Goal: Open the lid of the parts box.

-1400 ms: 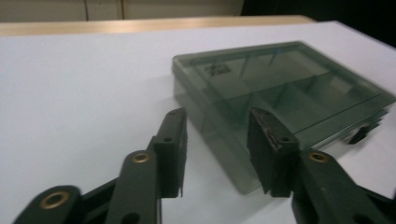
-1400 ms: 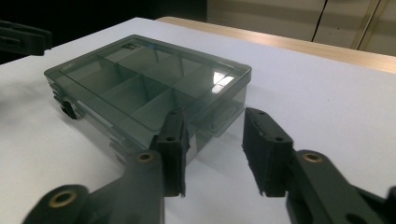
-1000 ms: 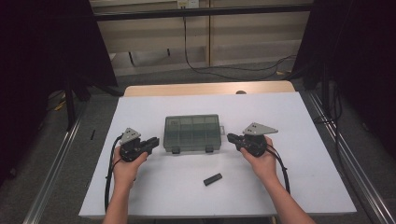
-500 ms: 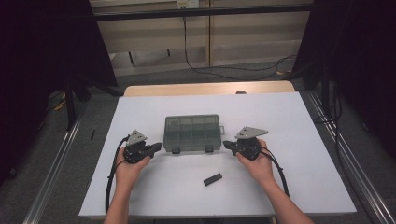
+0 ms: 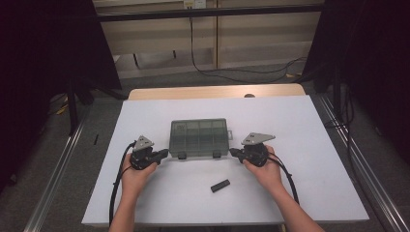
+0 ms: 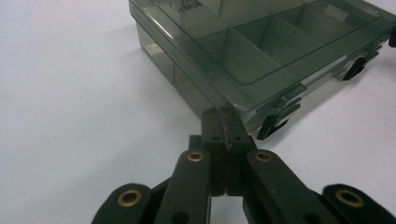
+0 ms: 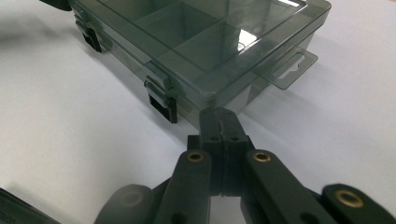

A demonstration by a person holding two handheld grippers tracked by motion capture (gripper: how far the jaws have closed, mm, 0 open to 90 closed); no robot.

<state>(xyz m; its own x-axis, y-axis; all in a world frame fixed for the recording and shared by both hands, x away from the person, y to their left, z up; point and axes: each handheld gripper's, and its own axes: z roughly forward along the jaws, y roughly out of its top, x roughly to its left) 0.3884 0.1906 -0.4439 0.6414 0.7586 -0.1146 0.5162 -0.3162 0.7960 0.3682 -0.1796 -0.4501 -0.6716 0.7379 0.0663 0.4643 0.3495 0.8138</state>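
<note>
A smoky-grey translucent plastic compartment box (image 5: 198, 138) with its lid shut lies near the middle of the white worktop (image 5: 309, 145), its two dark latches facing the person. The left tongs (image 5: 164, 153) sit just beside the box's near left corner, and in the left gripper view the left tongs (image 6: 223, 122) have their black jaws pressed flat together with nothing between them, the tips close against the box's (image 6: 261, 51) lower corner edge; whether they touch it cannot be told. The right tongs (image 5: 233, 152) lie just beside the near right corner. In the right gripper view the right tongs (image 7: 219, 122) are likewise fully closed and empty, pointing at the corner of the box (image 7: 201, 42) beside one latch. A small black oblong block (image 5: 220, 185) rests on the worktop nearer the person, apart from both tongs.
</note>
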